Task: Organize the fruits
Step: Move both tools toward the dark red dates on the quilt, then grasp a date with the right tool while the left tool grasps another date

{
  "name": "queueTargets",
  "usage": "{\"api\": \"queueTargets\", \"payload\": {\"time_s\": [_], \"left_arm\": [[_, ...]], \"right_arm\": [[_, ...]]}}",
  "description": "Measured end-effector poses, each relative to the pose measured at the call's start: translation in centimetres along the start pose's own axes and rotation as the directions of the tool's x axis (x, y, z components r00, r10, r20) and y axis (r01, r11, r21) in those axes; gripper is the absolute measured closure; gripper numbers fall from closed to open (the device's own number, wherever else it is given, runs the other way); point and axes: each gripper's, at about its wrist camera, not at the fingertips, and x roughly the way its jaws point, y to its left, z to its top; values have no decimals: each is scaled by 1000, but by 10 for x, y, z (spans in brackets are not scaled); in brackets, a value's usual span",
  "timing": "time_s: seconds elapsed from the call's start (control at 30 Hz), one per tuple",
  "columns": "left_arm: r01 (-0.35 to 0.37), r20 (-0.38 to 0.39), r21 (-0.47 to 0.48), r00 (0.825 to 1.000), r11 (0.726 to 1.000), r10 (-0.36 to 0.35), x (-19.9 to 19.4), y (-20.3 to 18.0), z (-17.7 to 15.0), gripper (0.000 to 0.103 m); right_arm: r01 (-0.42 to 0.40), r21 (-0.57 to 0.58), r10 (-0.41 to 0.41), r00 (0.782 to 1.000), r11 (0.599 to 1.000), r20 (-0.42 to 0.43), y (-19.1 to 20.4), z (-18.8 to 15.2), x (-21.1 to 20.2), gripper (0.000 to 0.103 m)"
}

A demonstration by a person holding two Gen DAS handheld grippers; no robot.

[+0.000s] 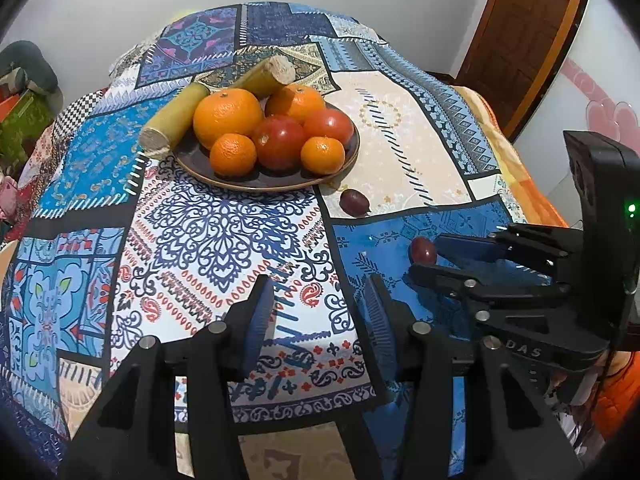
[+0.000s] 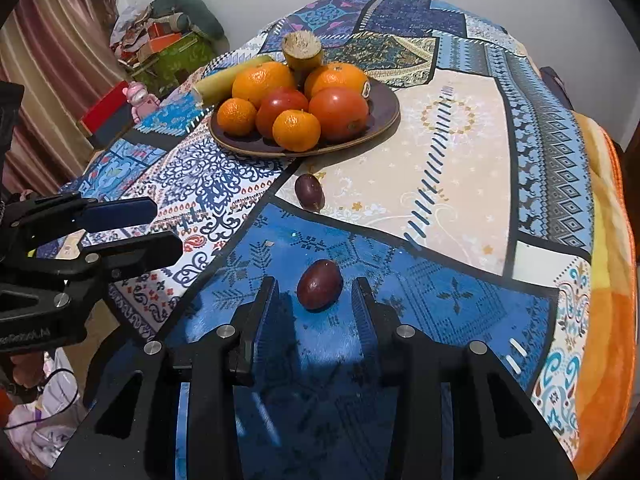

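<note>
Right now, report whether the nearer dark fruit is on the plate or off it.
Off. The nearer dark fruit lies on the tablecloth, between the open right gripper fingers, well short of the plate.

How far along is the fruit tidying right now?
Mostly done: oranges and tomatoes already fill the plate. In hand: the right gripper, jaws open, straddles the near purple fruit without gripping it. Left: that one and the far purple fruit.

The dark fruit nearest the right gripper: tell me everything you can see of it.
The near dark fruit is small, egg-shaped and smooth, with glossy purple-red skin and a paler brownish patch; what kind it is I cannot tell. It lies alone on the blue panel of the tablecloth, off the plate. It sits just ahead of the right gripper, between its open fingertips, which do not touch it. A second dark fruit lies apart, nearer the plate.
</note>
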Motion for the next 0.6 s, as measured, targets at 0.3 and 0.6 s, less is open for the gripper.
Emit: {"api": "queueTargets", "payload": {"time_s": [0.3, 0.6], "left_arm": [[22, -14, -7, 1000, 1000, -22, 16, -4, 15, 56], [49, -37, 11, 998, 999, -49, 39, -18, 41, 56]], "right_arm": [[-5, 2, 5, 1000, 1000, 19, -5, 0, 1, 83], [-1, 50, -2, 998, 999, 69, -26, 4, -15, 83]]}}
